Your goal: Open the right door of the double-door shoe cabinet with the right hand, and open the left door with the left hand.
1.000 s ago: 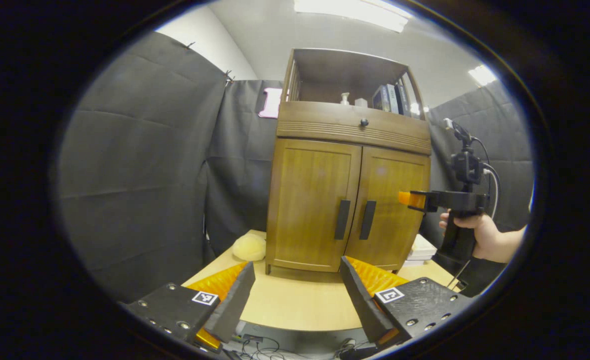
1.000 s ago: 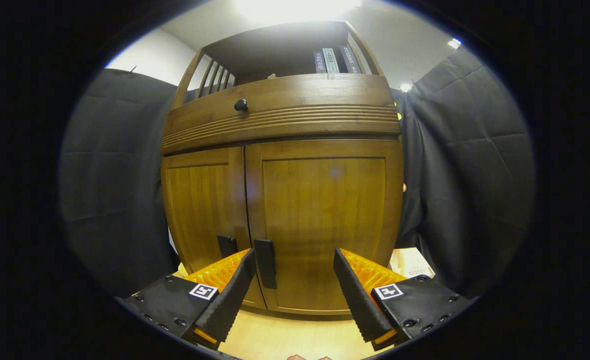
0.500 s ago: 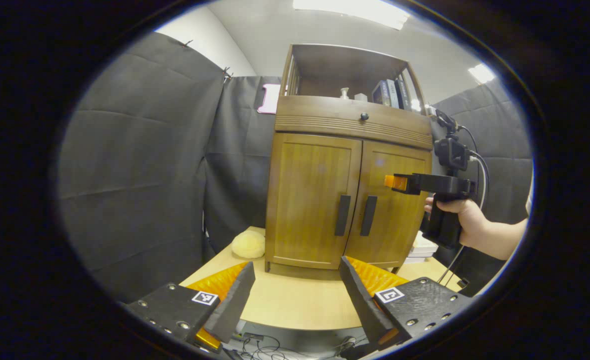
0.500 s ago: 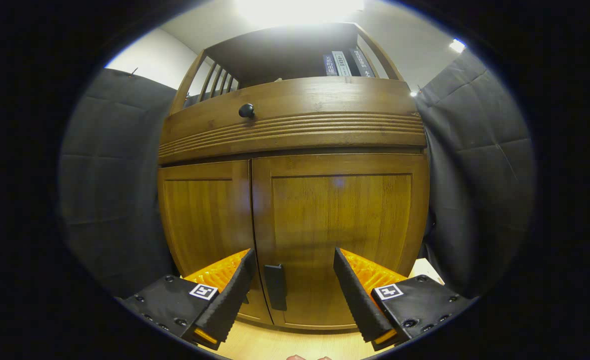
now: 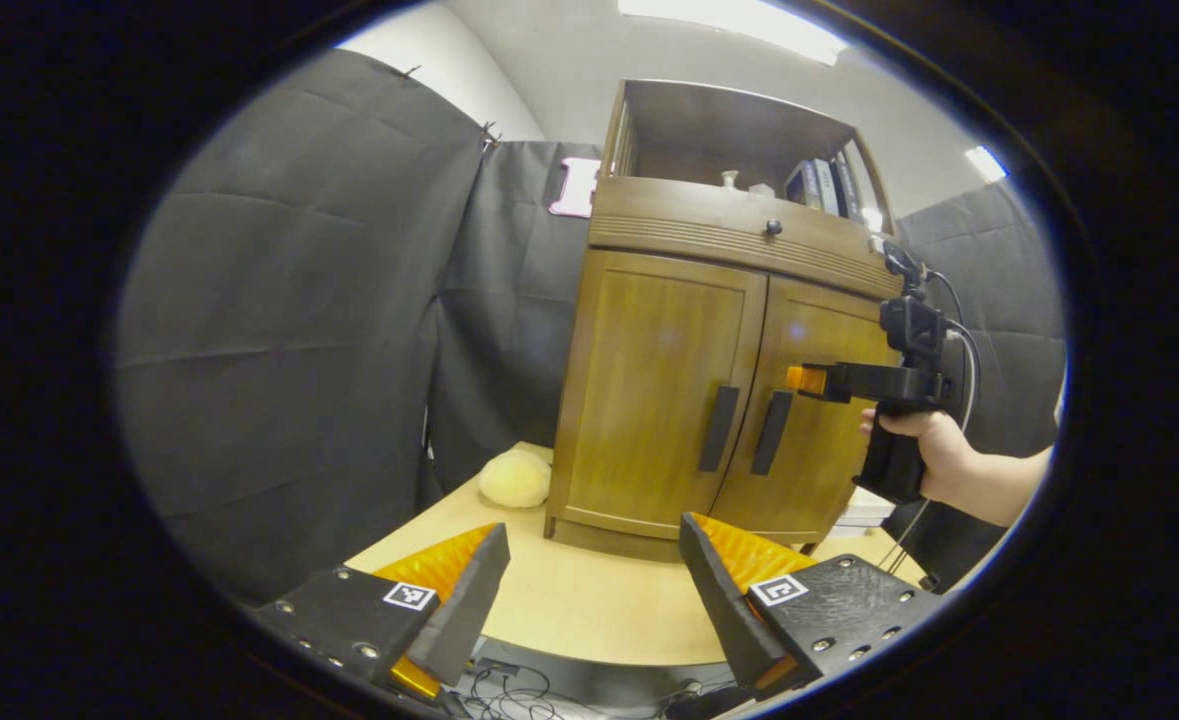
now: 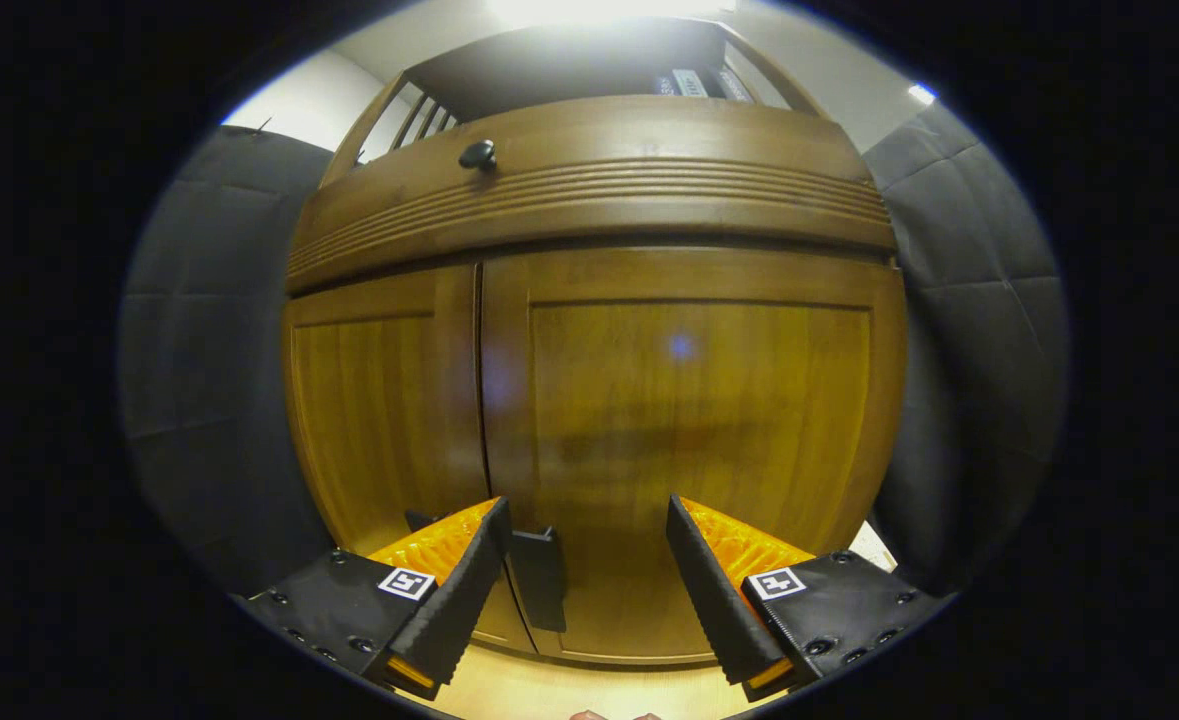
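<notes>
1. Left gripper view: shoe cabinet (image 5: 719, 330) stood on the pale table (image 5: 589, 600) toward 1 o'clock of the picture, both doors closed. The left door (image 5: 659, 385) and the right door (image 5: 809, 420) met at a centre seam, each with a dark vertical handle beside it: left handle (image 5: 719, 428), right handle (image 5: 771, 433). A drawer front with a small knob (image 5: 773, 227) ran above the doors, and books (image 5: 821, 185) stood on the open shelf on top. A yellowish soft object (image 5: 515, 478) lay on the table at the cabinet's 9 o'clock side. The left gripper (image 5: 589, 600) sat at 6 o'clock, its jaws spread wide with nothing between them, well apart from the cabinet. At 3 o'clock a hand (image 5: 934, 450) held the right gripper (image 5: 809, 380) level in front of the right door, just above its handle; contact could not be told

2. Right gripper view: the right door (image 6: 689, 440) was seen close up, closed, with the left door (image 6: 389, 410) at 9 o'clock and the drawer knob (image 6: 477, 154) at 11 o'clock. The right gripper (image 6: 585, 590) showed at 6 o'clock, jaws wide apart and gripping nothing. The right handle (image 6: 539, 578) lay just inside its left finger (image 6: 454, 600), the other finger (image 6: 714, 600) well clear of it
</notes>
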`<state>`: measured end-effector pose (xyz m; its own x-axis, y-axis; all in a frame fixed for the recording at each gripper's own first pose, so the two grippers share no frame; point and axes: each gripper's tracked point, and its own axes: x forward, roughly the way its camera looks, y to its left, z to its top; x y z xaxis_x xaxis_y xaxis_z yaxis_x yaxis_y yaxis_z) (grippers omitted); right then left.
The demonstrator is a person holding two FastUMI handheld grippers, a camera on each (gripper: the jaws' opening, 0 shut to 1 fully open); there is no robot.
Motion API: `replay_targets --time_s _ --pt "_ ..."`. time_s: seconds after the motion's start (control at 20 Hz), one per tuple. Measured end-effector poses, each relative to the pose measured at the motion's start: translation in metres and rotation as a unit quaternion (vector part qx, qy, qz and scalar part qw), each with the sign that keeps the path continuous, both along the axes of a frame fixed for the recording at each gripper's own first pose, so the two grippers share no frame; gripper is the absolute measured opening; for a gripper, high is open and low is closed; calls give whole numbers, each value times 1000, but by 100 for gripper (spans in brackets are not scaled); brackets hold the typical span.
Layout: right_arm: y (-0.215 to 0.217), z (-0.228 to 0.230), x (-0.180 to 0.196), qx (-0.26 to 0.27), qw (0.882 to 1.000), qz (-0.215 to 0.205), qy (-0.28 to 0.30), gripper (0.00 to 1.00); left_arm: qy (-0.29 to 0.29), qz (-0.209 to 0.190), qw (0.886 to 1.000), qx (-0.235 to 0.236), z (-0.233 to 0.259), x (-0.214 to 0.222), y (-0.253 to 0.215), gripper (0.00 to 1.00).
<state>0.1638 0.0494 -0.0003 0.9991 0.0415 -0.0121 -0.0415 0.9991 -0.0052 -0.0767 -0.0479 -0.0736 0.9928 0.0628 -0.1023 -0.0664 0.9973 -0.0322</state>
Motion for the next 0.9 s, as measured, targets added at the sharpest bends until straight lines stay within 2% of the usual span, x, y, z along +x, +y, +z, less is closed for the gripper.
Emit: replay_targets --time_s 0.6,0.7,0.75,0.8,0.9 --pt "30 -65 33 -39 997 24 63 96 7 42 999 -4 -4 9 9 96" --pt "31 -66 35 -36 997 20 58 87 11 53 999 -5 -7 11 10 95" --pt "31 -65 38 -34 998 18 58 76 11 57 998 -6 -7 12 11 95" --pt "30 -68 41 -32 998 18 60 71 12 61 998 -7 -7 12 13 95" --pt "31 -69 45 -21 997 15 68 48 13 69 998 -7 -8 11 14 95"
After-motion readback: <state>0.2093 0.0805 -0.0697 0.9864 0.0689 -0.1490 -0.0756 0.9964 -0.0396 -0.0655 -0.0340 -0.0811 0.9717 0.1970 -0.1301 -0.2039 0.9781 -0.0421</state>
